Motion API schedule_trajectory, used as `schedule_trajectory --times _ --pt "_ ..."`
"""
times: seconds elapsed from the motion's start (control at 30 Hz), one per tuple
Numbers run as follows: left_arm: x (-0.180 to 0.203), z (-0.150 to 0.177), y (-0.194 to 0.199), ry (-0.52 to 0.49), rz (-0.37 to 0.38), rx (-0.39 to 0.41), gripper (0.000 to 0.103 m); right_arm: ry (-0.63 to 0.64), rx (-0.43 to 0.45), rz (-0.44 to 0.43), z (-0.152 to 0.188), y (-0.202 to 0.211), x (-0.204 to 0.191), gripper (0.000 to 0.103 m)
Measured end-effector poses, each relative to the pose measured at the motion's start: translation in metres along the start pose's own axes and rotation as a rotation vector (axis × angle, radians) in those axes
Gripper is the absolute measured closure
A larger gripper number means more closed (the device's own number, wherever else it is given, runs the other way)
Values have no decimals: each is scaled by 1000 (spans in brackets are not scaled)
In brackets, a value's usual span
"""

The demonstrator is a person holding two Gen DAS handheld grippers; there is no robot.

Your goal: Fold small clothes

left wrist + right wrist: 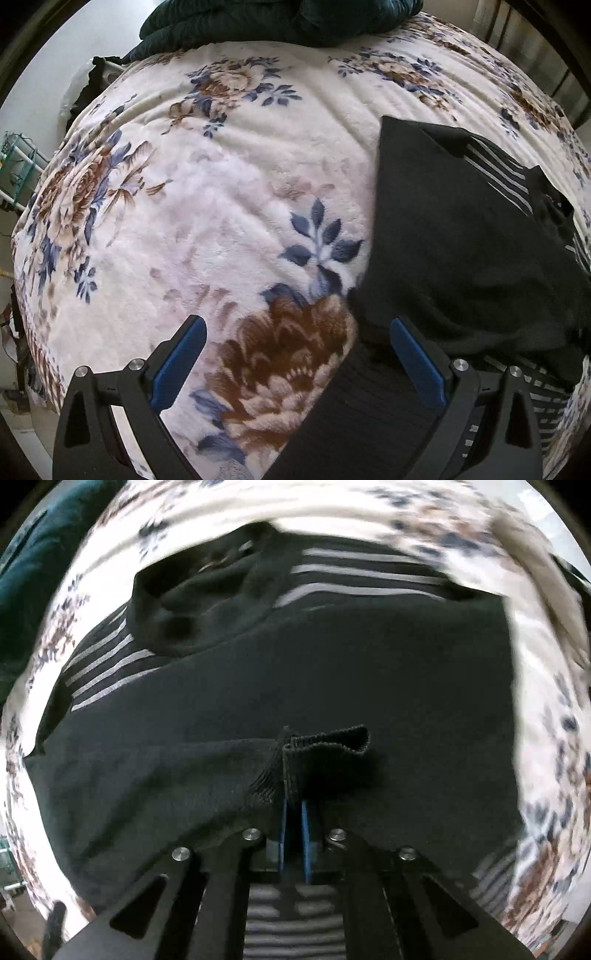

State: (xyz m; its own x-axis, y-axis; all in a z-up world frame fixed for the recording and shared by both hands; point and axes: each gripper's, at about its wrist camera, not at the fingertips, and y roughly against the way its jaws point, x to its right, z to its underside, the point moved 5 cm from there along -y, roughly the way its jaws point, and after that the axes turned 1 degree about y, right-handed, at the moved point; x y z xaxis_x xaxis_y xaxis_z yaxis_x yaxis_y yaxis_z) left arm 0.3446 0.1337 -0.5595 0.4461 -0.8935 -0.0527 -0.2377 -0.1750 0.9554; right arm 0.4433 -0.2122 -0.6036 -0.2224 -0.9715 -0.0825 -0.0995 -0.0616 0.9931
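Note:
A black sweater with grey stripes lies on a floral blanket, at the right of the left wrist view. My left gripper is open and empty, just above the blanket at the sweater's near left edge; its right finger is over the black cloth. In the right wrist view the sweater fills the middle. My right gripper is shut on a ribbed black cuff or hem of the sweater, held up over the body of the garment.
A dark green quilt is bunched at the far end of the bed. The bed's left edge drops to a pale floor, with a green rack beside it. The blanket surrounds the sweater.

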Motion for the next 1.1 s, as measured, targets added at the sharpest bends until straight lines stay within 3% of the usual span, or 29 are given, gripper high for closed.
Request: schedule_trajectory --times 0.07,0.13,0.2,0.27,0.37,0.5,0.6,0.73,0.87,0.93,1.03,1.1 --pt "1 2 -2 -13 7 -9 1 16 -36 24 24 3 22 96" --pt "2 2 -5 -31 0 -14 1 21 -131 -1 47 -6 37 90" --pt "2 1 -7 -43 -1 -17 1 -21 -211 -26 68 -11 57 68" --pt "1 -1 -8 -46 -4 -19 1 -78 -201 -58 72 -7 71 57" --pt "3 -5 -8 -50 -4 -13 1 -205 -116 -143 63 8 88 46" --pt "9 -10 -7 -71 -14 -8 1 -377 -54 -261 42 10 97 46" --pt "16 -12 -6 -82 -10 -5 1 -326 -23 -210 20 2 84 46" --pt "22 -11 -6 -90 -4 -8 1 -110 -64 -47 15 -18 70 46" --pt "26 -4 -7 -105 -8 -13 1 43 -141 81 57 -24 71 46" --pt "26 2 -7 -118 -14 -16 1 81 -228 116 89 -30 81 46" --pt "27 7 -7 -141 -37 -11 1 20 -238 77 111 -22 95 46" --pt "28 8 -6 -160 -59 3 1 -102 -181 -24 106 -6 105 45"
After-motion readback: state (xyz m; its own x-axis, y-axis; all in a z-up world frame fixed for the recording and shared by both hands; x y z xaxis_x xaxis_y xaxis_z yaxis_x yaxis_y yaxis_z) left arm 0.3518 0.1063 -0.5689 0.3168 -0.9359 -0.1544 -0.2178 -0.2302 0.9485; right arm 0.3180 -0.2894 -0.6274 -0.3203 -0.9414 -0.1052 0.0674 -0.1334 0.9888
